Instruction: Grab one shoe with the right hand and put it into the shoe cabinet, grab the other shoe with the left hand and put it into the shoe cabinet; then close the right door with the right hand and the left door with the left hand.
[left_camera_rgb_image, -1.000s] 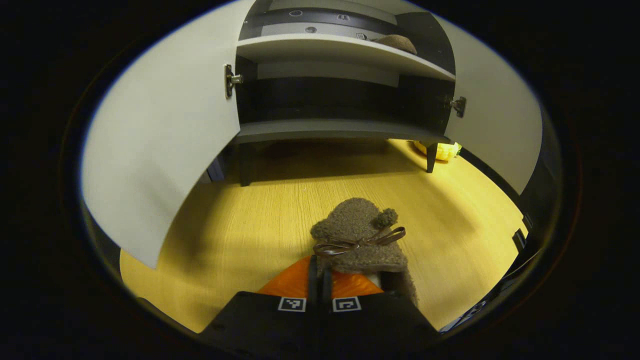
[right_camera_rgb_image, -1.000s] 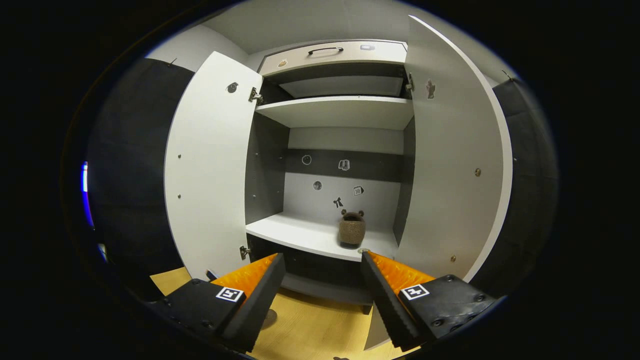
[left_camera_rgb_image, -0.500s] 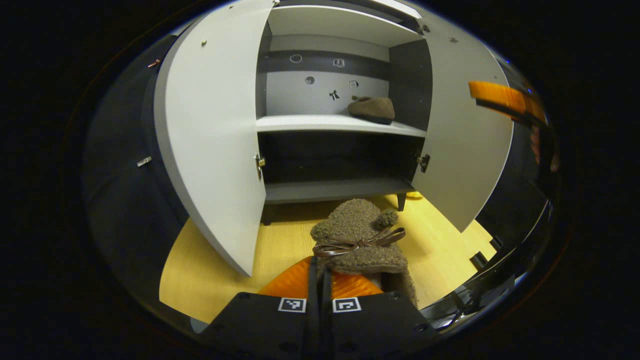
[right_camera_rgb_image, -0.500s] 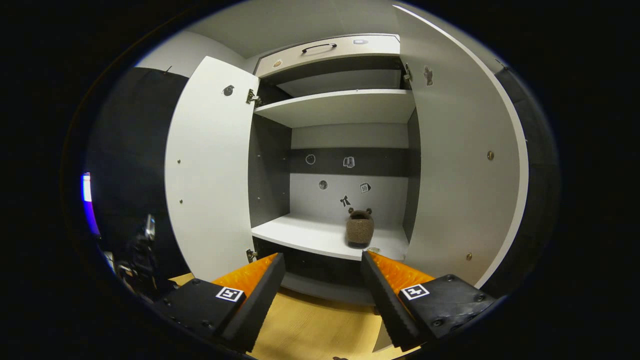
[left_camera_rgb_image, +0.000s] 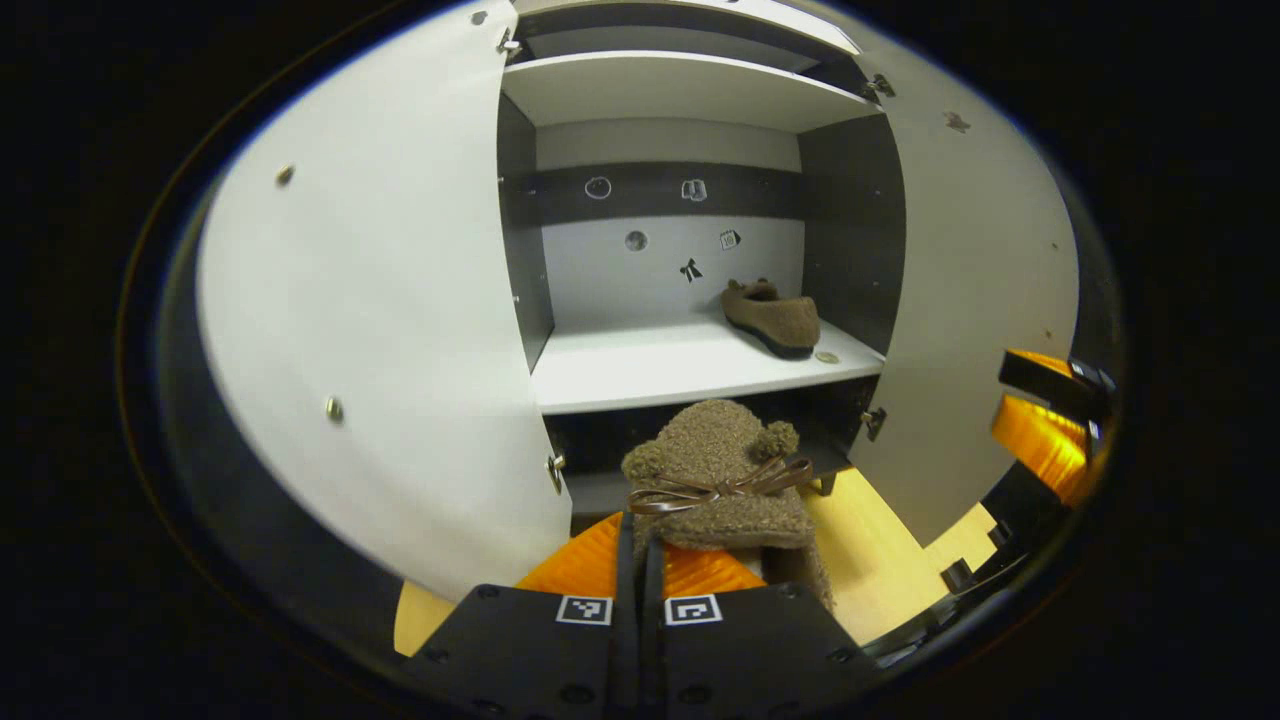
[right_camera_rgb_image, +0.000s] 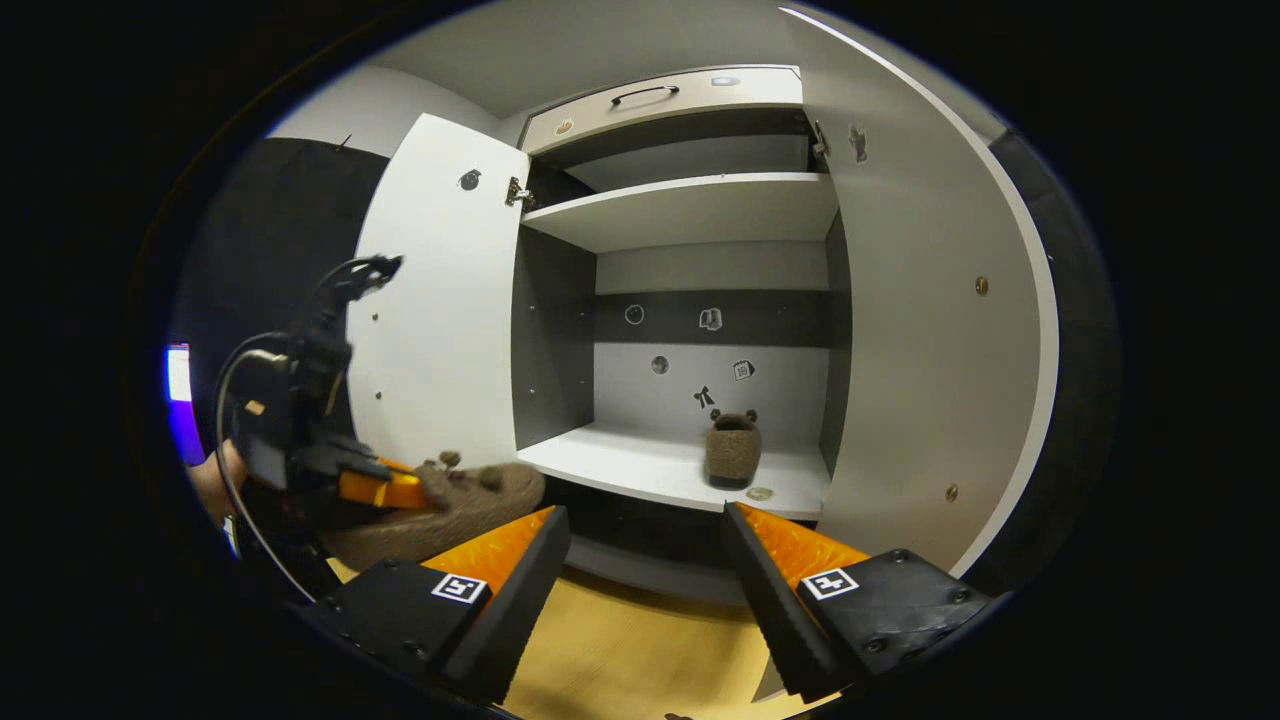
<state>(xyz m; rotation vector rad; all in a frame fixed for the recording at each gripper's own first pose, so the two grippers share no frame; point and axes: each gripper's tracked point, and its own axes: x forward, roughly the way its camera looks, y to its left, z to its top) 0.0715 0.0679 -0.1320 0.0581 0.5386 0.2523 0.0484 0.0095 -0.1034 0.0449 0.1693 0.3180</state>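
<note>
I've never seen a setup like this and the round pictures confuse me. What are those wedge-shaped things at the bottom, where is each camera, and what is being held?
A person holds a two-finger gripper in each hand, and each carries a fisheye camera looking along its own fingers, so the wedges are those fingers.

In the left gripper view, the left gripper is shut on a fuzzy brown shoe with a bow, raised toward the open shoe cabinet. The other shoe already sits on the middle shelf, at its right side.

In the right gripper view, the right gripper is open and holds nothing. Both doors, left door and right door, stand open over the wooden floor.
</note>
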